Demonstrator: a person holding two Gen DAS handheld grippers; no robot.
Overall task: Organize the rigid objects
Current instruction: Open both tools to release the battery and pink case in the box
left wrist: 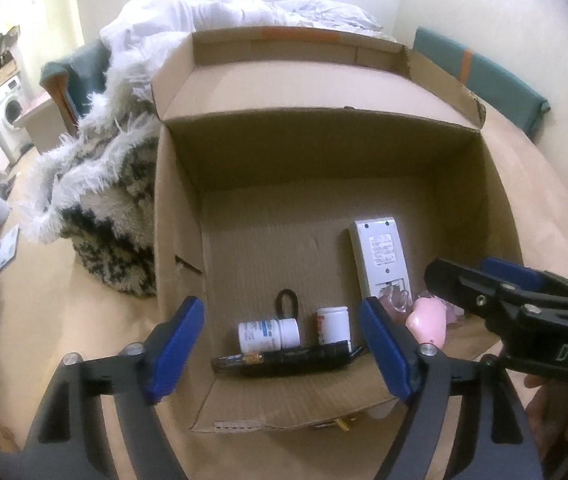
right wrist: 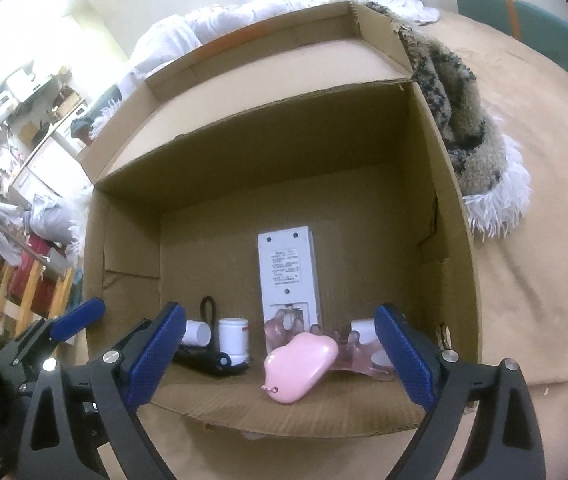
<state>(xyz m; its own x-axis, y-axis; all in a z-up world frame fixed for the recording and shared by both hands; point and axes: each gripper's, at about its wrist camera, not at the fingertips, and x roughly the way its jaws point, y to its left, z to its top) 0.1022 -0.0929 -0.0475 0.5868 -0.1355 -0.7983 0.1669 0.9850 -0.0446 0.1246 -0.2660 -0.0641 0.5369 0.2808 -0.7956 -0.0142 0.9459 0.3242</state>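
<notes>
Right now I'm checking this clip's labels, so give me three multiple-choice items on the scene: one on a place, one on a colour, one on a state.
1. Where does the white remote lie?
A. on the box floor
B. on the fluffy blanket
C. in a gripper

2. What colour is the rounded case at the box's near edge?
A. green
B. pink
C. black

3. How do the right gripper's jaws stand?
A. closed on a bottle
B. closed on the remote
C. open, holding nothing

Answers:
1 A: the white remote lies flat inside the cardboard box.
2 B: the rounded case is pale pink.
3 C: the right gripper has its pads wide apart, touching nothing.
</notes>
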